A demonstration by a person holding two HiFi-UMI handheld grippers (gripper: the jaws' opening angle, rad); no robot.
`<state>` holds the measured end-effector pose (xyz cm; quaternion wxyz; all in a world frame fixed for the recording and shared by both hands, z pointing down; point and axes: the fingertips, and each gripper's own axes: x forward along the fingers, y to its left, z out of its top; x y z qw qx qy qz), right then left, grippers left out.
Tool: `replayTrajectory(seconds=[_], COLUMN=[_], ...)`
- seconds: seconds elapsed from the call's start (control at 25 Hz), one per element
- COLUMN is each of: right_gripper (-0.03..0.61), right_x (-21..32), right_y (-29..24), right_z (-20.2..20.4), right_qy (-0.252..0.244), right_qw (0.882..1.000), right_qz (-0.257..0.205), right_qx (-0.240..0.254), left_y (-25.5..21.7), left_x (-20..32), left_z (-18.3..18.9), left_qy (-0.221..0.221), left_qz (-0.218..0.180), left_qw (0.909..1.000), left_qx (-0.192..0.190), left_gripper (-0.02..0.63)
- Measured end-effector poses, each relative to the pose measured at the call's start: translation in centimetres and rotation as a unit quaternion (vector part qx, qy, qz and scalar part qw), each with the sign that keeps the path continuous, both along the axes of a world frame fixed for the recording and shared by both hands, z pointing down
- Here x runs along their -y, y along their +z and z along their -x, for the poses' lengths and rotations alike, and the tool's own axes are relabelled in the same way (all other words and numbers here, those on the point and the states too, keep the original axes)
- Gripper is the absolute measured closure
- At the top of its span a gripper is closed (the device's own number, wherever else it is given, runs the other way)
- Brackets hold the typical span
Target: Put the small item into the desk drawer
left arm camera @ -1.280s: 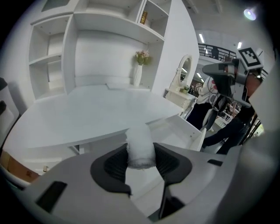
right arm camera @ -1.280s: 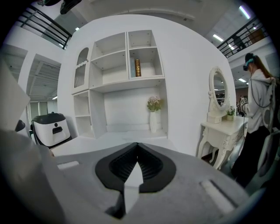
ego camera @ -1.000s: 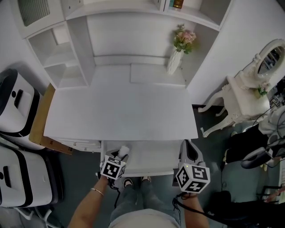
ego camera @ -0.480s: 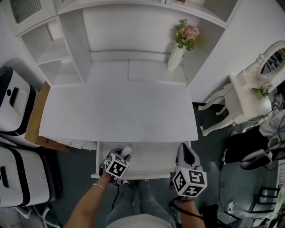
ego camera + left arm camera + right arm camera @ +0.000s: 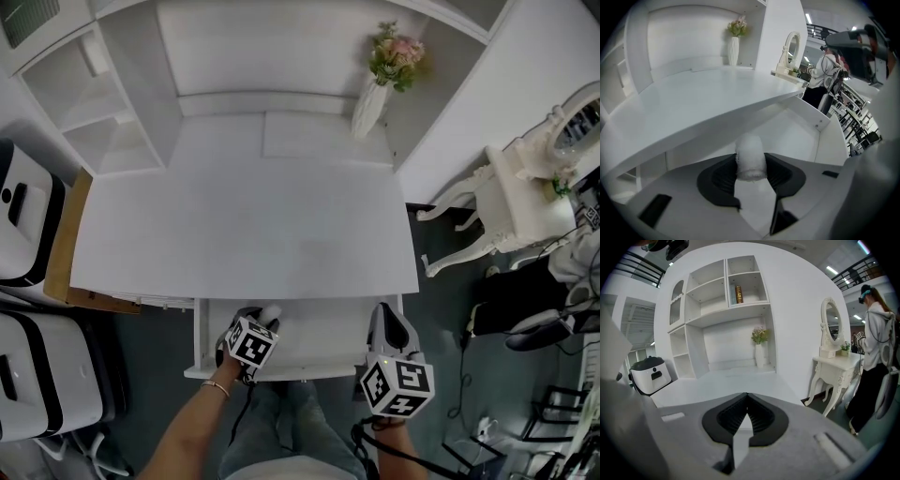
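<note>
The desk drawer (image 5: 323, 339) is pulled out under the front edge of the white desk (image 5: 244, 234). My left gripper (image 5: 265, 318) hangs over the drawer's left part, shut on a small white roll (image 5: 750, 157) that stands between its black pads; the roll's tip (image 5: 270, 313) also shows from above. Seen along the left jaws, the drawer's white floor (image 5: 797, 136) lies just beyond and below the roll. My right gripper (image 5: 389, 323) is at the drawer's right side, its jaws shut with nothing between them (image 5: 747, 411).
A white vase of pink flowers (image 5: 375, 89) stands at the desk's back right. Open shelves (image 5: 103, 103) rise at the back left. White appliances (image 5: 23, 281) sit on the floor to the left, an ornate side table with a mirror (image 5: 525, 187) to the right. A person (image 5: 876, 338) stands beyond it.
The view has shifted so the desk sits lower and closer. Both grippers stay at the drawer, the left still gripping the roll, having drifted slightly right.
</note>
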<state>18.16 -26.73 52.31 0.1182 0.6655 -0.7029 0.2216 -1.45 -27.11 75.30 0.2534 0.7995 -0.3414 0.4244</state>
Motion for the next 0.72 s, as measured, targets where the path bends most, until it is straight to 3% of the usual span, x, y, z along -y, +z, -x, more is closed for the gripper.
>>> replayTrajectory(seconds=[0.28, 0.72], right_gripper=[0.574, 0.574], right_x=[-0.2, -0.7], right_y=[0.9, 1.8], right_z=[-1.8, -3.3], right_qy=[0.011, 0.020], right_qw=[1.000, 0.999], right_qz=[0.014, 0.028], right_qx=[-0.008, -0.014], left_y=[1.5, 3.7], left_x=[1.5, 2.5], left_z=[-0.8, -1.0], left_qy=[-0.042, -0.103], left_qz=[-0.018, 0.001], left_qw=[0.9989, 0.9947], left_qx=[0.012, 0.000], left_gripper=[0.448, 0.448])
